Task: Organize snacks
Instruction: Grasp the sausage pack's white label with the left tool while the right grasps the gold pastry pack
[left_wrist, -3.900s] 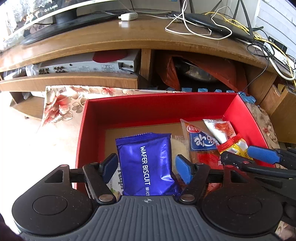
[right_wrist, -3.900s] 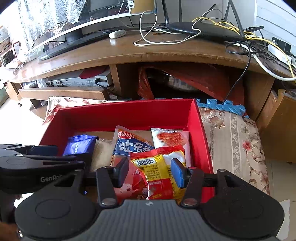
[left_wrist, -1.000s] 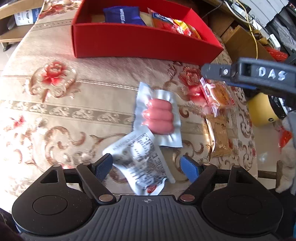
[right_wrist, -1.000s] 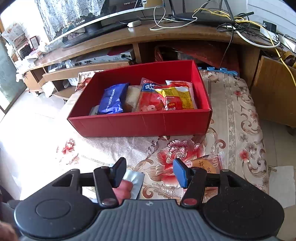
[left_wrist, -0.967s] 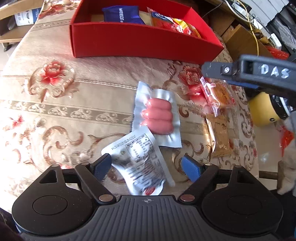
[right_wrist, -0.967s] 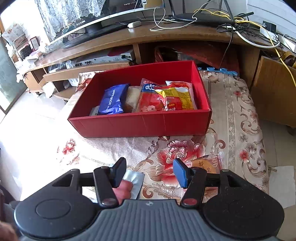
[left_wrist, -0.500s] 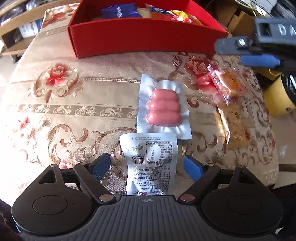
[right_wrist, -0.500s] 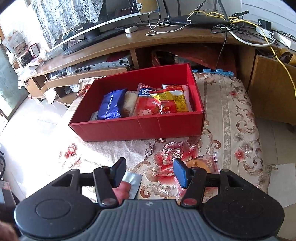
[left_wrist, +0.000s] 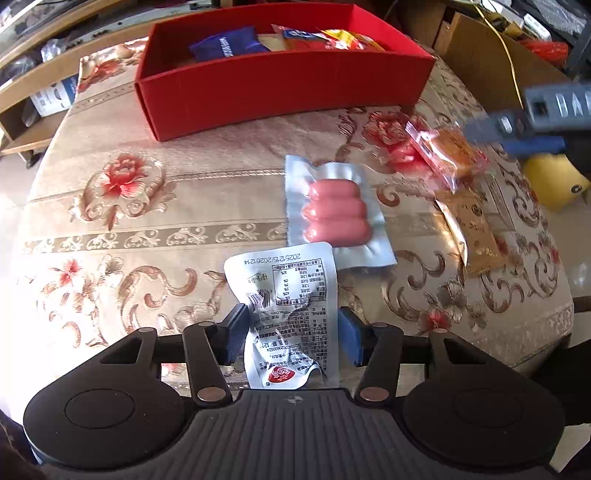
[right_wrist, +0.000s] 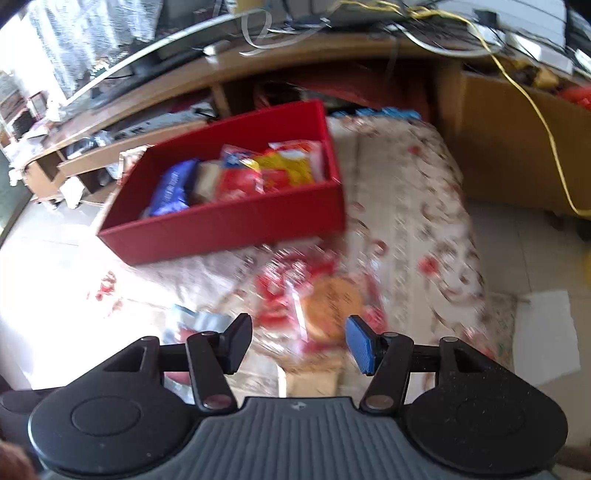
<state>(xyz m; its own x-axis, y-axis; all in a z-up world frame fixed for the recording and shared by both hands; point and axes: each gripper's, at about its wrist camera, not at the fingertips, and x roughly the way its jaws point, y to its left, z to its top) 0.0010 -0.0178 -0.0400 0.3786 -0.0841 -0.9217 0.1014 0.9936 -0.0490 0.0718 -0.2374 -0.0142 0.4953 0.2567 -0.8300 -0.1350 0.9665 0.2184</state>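
The left gripper has just been closing onto the white packet for boxing, while the right gripper hangs released above the clear-wrapped pastry.

Left claw tilts steeply down, jaws just closed inward; right claw hangs with jaws parted.
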